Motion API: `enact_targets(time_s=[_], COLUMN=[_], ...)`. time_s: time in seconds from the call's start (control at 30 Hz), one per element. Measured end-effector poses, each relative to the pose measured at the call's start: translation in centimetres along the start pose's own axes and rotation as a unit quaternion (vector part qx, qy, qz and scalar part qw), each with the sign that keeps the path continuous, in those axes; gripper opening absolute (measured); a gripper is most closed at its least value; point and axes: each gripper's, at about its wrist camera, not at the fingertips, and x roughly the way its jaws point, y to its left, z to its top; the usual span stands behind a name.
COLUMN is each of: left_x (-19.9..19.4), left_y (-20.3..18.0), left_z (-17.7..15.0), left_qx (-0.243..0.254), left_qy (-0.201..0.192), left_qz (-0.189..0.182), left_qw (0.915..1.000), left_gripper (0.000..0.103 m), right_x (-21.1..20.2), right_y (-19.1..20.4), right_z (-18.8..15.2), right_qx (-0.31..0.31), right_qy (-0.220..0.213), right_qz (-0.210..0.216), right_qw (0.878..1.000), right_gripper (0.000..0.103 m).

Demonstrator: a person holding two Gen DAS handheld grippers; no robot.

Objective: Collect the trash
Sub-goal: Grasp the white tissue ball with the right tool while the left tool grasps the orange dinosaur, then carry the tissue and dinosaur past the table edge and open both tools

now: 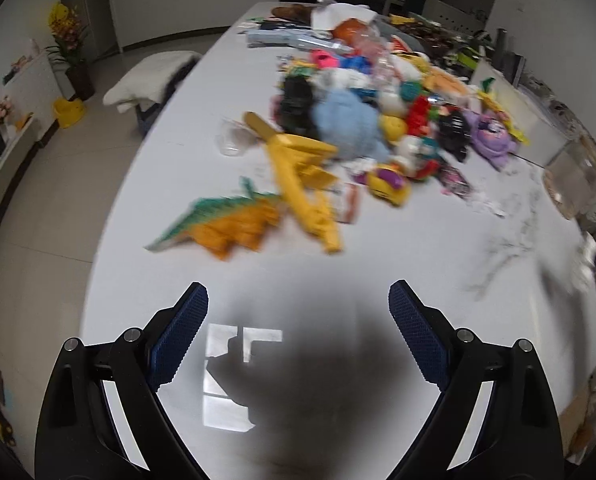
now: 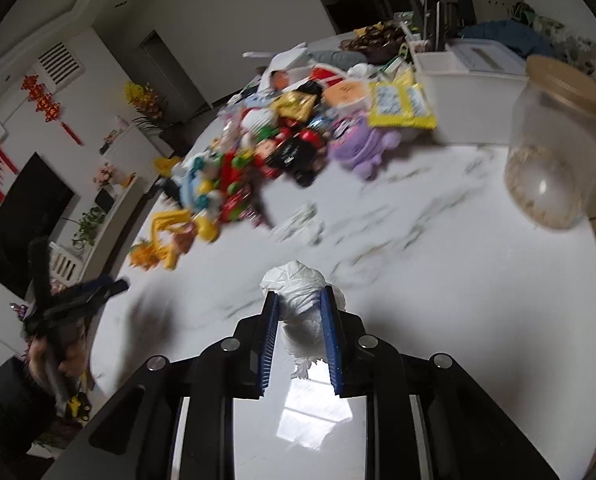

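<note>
My right gripper (image 2: 298, 294) is shut on a crumpled white tissue (image 2: 299, 296), held just above the white marble table (image 2: 417, 264). Another crumpled bit of white paper (image 2: 299, 224) lies on the table ahead of it; it also shows in the left wrist view (image 1: 487, 202). My left gripper (image 1: 298, 300) is open and empty above the near table edge; it shows blurred at the left of the right wrist view (image 2: 98, 286). A clear plastic cup (image 1: 232, 138) lies by the toy pile.
A big heap of toys covers the table middle: an orange dinosaur (image 1: 234, 220), a yellow toy (image 1: 305, 184), a blue plush (image 1: 345, 124), a purple plush (image 2: 357, 144). A glass jar with a tan lid (image 2: 553, 144) stands at the right. A white box (image 2: 469, 80) sits behind.
</note>
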Motion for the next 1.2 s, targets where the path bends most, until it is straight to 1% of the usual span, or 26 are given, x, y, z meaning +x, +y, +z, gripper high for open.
enact_targets(time_s=[0.1,0.17,0.27,0.3,0.33,0.37,0.4,0.43,0.47,0.53,0.6,0.7,0.73,0.8,0.83,0.9,0.93,0.97,1.0,1.07,1.13,1.2], left_x=[1.4,2.8,5.2,5.9,6.7,7.7,8.3,8.3,8.0,7.5,6.0,2.0,0.6,-3.2,-4.3,-7.5,-8.6,-9.7,-10.5,-11.3,-11.6,-10.9], left_y=[2.4,3.2,3.2,3.3,3.3,3.4,3.4,3.6,3.7,3.3,2.9,1.2,0.5,-1.8,-2.7,-5.1,-6.2,-7.2,-8.0,-9.9,-11.9,-13.3], left_z=[1.6,2.7,3.5,3.6,3.8,4.0,4.0,4.2,4.3,3.9,2.9,0.7,-0.1,-2.7,-3.8,-6.7,-8.3,-9.6,-10.9,-13.4,-16.4,-18.4], left_qx=[0.018,0.053,0.119,0.13,0.139,0.148,0.151,0.145,0.147,0.155,0.14,0.124,0.121,0.121,0.118,0.109,0.104,0.1,0.096,0.094,0.111,0.123], left_qy=[0.0,0.012,0.029,0.032,0.038,0.048,0.056,0.053,0.052,0.053,0.063,0.047,0.044,0.032,0.03,0.029,0.032,0.035,0.038,0.05,0.065,0.088], left_qz=[0.003,-0.006,0.004,0.009,0.006,-0.002,-0.009,-0.032,-0.04,-0.036,-0.059,-0.09,-0.099,-0.116,-0.122,-0.139,-0.144,-0.148,-0.153,-0.168,-0.169,-0.169], left_qw=[0.9998,0.9985,0.9925,0.9909,0.9896,0.9879,0.9869,0.9875,0.987,0.9858,0.9864,0.987,0.9867,0.9854,0.9851,0.9839,0.9836,0.9833,0.9828,0.9801,0.9772,0.974], left_gripper=[0.09,0.09,0.09,0.089,0.086,0.074,0.07,0.062,0.056,0.052,0.052,0.052,0.052,0.052,0.052,0.052,0.052,0.052,0.052,0.052,0.052,0.052], right_x=[0.1,0.4,0.4,0.4,0.5,0.4,0.4,0.4,0.4,0.2,-0.1,-0.3,-0.4,-0.7,-1.1,-1.8,-2.5,-2.8,-3.4,-4.3,-4.7,-4.5], right_y=[2.3,3.6,5.1,5.3,5.6,5.8,6.1,6.2,6.4,6.7,7.0,7.3,7.2,7.2,7.1,6.9,6.6,6.5,6.3,6.1,5.5,4.8], right_z=[-1.9,-2.9,-4.1,-4.2,-4.5,-4.7,-5.0,-5.1,-5.2,-5.3,-5.2,-5.1,-5.2,-5.5,-5.8,-6.6,-7.3,-7.8,-8.6,-10.2,-12.2,-14.4], right_qx=[0.001,0.002,0.01,0.012,0.018,0.024,0.03,0.034,0.037,0.048,0.053,0.039,0.031,0.012,-0.006,-0.03,-0.044,-0.052,-0.066,-0.087,-0.104,-0.112], right_qy=[0.015,0.026,0.033,0.032,0.033,0.035,0.033,0.034,0.032,0.024,0.014,0.014,0.02,0.035,0.047,0.062,0.077,0.086,0.103,0.127,0.164,0.199], right_qz=[0.01,0.016,0.017,0.014,0.008,0.007,0.0,-0.004,-0.01,-0.014,-0.014,0.001,0.013,0.031,0.041,0.058,0.075,0.083,0.096,0.108,0.115,0.119], right_qw=[1.0,1.0,0.999,0.999,0.999,0.999,0.999,0.999,0.999,0.998,0.998,0.999,0.999,0.999,0.998,0.996,0.993,0.991,0.988,0.982,0.974,0.966], right_gripper=[0.022,0.022,0.022,0.022,0.022,0.022,0.022,0.022,0.022,0.022,0.022,0.022,0.022,0.022,0.022,0.022,0.022,0.022,0.022,0.022,0.022,0.022])
